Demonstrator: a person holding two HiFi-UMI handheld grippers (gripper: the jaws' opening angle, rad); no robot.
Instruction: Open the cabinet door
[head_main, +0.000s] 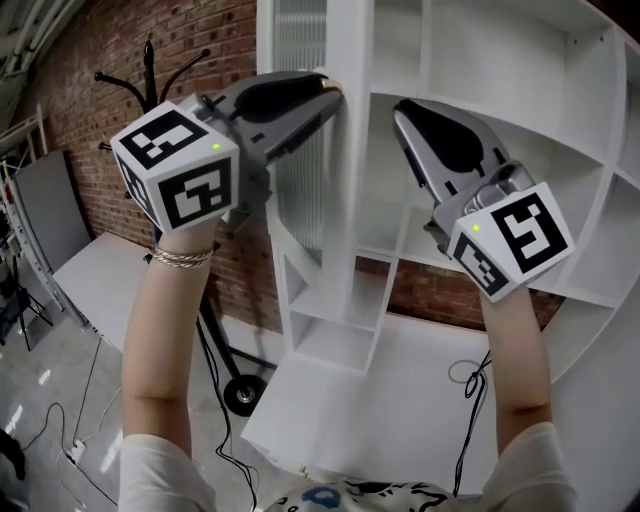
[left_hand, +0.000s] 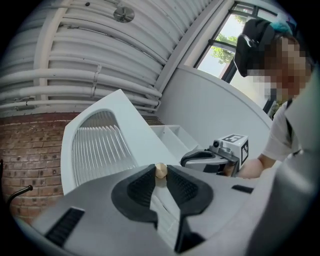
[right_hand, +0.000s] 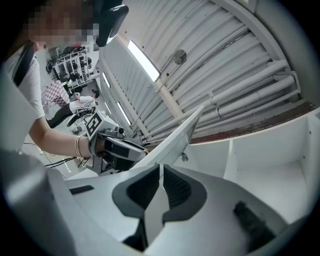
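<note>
A white cabinet (head_main: 520, 70) stands in front of me with its ribbed-glass door (head_main: 300, 180) swung out, edge toward me. My left gripper (head_main: 330, 95) is at the door's free edge. In the left gripper view both pads press on the small brass knob (left_hand: 160, 170) between the tips of that gripper (left_hand: 160, 176). My right gripper (head_main: 402, 108) hovers just right of the door, pointing up into the open shelves. Its jaws (right_hand: 161, 167) stand together with nothing between them, and the door's edge (right_hand: 175, 142) is beyond them.
Open white shelves (head_main: 400, 230) fill the cabinet behind the door. A brick wall (head_main: 90, 80) and a black coat stand (head_main: 150, 70) are at the left. A wheeled black base (head_main: 243, 393) and cables (head_main: 60, 440) lie on the floor below.
</note>
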